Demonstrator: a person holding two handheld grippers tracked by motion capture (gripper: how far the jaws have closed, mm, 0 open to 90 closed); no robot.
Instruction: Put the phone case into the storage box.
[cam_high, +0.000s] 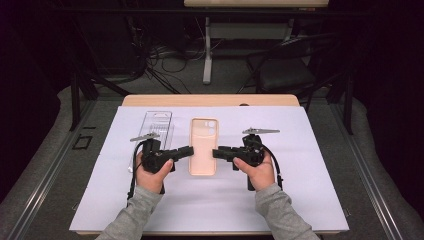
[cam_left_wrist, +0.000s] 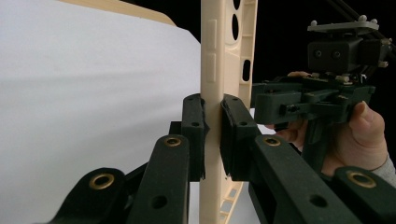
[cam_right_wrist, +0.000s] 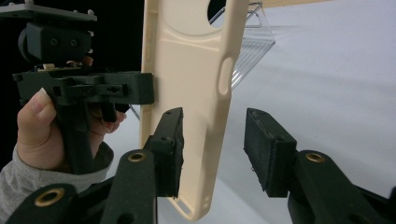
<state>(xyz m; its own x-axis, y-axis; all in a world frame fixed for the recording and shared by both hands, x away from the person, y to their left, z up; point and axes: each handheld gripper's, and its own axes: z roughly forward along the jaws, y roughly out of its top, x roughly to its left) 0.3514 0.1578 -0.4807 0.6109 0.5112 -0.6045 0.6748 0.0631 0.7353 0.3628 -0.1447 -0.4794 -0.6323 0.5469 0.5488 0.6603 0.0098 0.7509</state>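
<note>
At the near edge of the table, a person's grey-sleeved forearms bring two handheld grippers in from either side of a beige phone case (cam_high: 203, 145) lying on a white sheet (cam_high: 100, 200). The left gripper (cam_high: 187, 150) is clamped on the case's left side wall, its pads pressing the thin rim from both faces, as the left gripper view shows (cam_left_wrist: 212, 135). The right gripper (cam_high: 218, 153) straddles the opposite side wall with its jaws apart: in the right gripper view one pad (cam_right_wrist: 170, 149) sits against the case while the other (cam_right_wrist: 264, 149) stands clear of it, so no grip is made there yet.

The case looks light and thin-walled, probably a flexible moulded shell that would bow if squeezed across its width; the long side rails, near mid-length, seem the soundest places to take hold, away from the cutouts.

Its long axis runs away from the person, camera opening at the far end, hollow inside facing up. Just beyond and to the left lies a clear plastic package (cam_high: 156, 127), flat on the sheet, and past it the table's wooden far edge (cam_high: 210, 100).
</note>
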